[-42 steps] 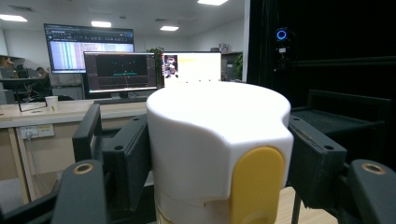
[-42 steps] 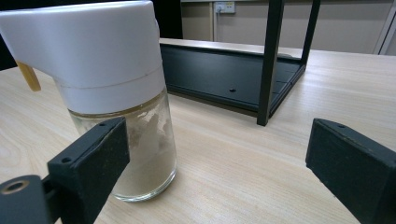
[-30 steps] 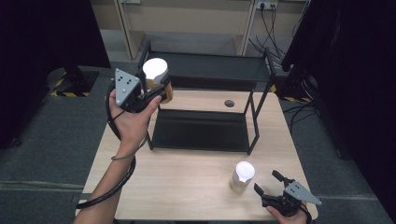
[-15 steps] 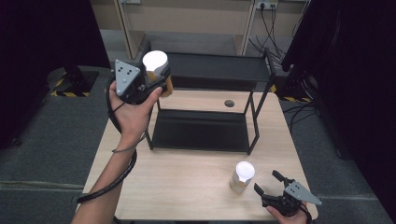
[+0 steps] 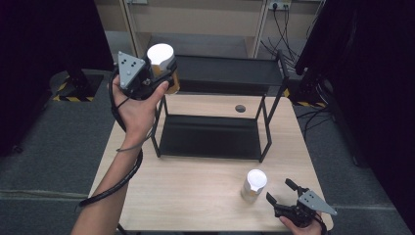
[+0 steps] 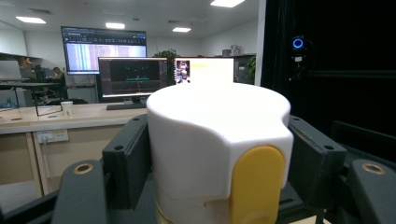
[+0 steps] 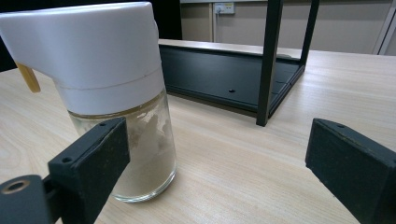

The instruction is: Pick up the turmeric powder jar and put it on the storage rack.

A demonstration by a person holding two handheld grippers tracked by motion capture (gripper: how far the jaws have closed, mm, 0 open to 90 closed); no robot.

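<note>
My left gripper [image 5: 164, 73] is raised above the table's far left, beside the top shelf of the black rack [image 5: 225, 73], and is shut on a white-lidded jar [image 5: 161, 56]. In the left gripper view the jar's white lid [image 6: 215, 140] with a yellow tab sits clamped between both black pads [image 6: 126, 163]. A second jar [image 5: 253, 186] with a white lid and pale powder stands upright on the table near the front right. My right gripper [image 5: 279, 193] rests just to its right, open. In the right gripper view this jar [image 7: 112, 93] stands beyond the left pad [image 7: 93, 163], untouched.
The two-level black rack has a lower tray [image 5: 210, 137] on the wooden table [image 5: 186, 196]. A round hole [image 5: 240, 108] marks the tabletop behind the tray. Dark floor surrounds the table, with cables at the back right.
My left hand has lifted the jar a little higher and slightly rightward toward the rack's top shelf. The right gripper and the second jar have stayed put.
</note>
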